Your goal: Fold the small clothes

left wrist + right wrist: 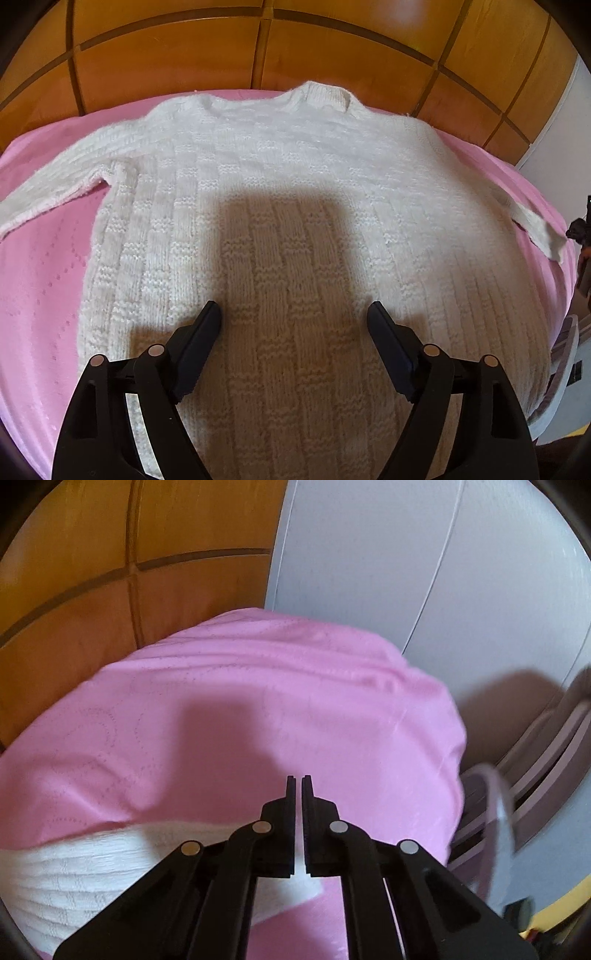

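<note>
White knit sweater (pixel 295 206) flat on pink bed (pixel 40 280). Left hand-held gripper (pixel 294 314) spread, empty, above hem. Right hand-held gripper (pixel 299 781) closed; sleeve grip unclear. Knit soft, stretchy, limp: pinch sleeve cuff or shoulder.

The left gripper (pixel 293 314) is held above the bed with its jaws spread wide; the two black fingers (pixel 201 343) angle outward from each other, their tips well apart, and nothing sits between them. It points toward the head edge of the bed, tilted downward. The right gripper (pixel 298 786) is near the bed's right edge, also pointing toward the head end and tilted down. Its jaws are drawn together with only a thin slit between the pads; a sliver of white shows low in that slit, though whether fabric is pinched there cannot be told.
</note>
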Demonstrator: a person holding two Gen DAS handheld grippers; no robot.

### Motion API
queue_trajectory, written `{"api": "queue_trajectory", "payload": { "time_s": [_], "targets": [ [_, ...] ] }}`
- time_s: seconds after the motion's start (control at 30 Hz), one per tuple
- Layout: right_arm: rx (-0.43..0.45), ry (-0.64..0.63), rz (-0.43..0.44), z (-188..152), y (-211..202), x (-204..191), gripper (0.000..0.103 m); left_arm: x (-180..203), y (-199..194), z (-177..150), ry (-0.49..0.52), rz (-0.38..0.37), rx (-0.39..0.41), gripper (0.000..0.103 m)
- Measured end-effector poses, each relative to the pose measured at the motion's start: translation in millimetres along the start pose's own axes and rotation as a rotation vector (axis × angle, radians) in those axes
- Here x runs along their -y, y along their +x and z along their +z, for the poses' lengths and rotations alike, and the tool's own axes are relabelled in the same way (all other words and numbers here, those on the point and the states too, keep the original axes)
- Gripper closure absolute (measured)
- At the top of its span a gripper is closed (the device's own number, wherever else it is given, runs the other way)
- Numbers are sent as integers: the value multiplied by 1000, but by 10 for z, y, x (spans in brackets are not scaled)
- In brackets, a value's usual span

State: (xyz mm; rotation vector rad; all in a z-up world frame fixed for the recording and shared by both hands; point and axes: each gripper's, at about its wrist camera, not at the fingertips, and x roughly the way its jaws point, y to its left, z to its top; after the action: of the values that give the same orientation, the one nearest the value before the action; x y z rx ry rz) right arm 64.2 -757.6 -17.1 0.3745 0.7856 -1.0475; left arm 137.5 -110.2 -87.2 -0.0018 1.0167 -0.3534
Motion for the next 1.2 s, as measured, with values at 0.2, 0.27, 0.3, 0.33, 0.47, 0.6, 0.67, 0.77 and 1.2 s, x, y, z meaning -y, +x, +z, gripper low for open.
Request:
{"api": "queue_trajectory", "payload": {
  "time_s": [0.2, 0.27, 0.3, 0.33, 0.47, 0.6, 0.67, 0.77, 1.2],
  "targets": [
    [-49, 121, 361, -424, -354, 87, 34, 51, -28, 33, -13, -7, 9, 23],
    [-119, 197, 477, -617, -348, 147, 30, 104, -51, 29, 1, -24, 17, 23],
    [-161, 231, 527, -718, -307, 170, 30, 139, -61, 28, 12, -34, 21, 23],
    [-205, 268, 553, -830, -238, 192, 30, 178, -69, 23, 27, -43, 24, 23],
    [-216, 406, 513, -907, 61, 321, 32, 391, -66, -6, 116, -57, 23, 23],
    [-187, 433, 445, -689, 253, 277, 57, 533, -17, 20, 129, -89, 8, 23],
    [-223, 388, 425, -511, 363, 194, 91, 629, 19, 65, 138, -113, 3, 23],
    [-68, 336, 395, -175, 87, 245, 92, 865, 85, 171, 193, -136, 7, 23],
    [-48, 281, 188, -241, 225, 457, 47, 1048, 277, 339, 231, -192, -13, 23]
  ]
}}
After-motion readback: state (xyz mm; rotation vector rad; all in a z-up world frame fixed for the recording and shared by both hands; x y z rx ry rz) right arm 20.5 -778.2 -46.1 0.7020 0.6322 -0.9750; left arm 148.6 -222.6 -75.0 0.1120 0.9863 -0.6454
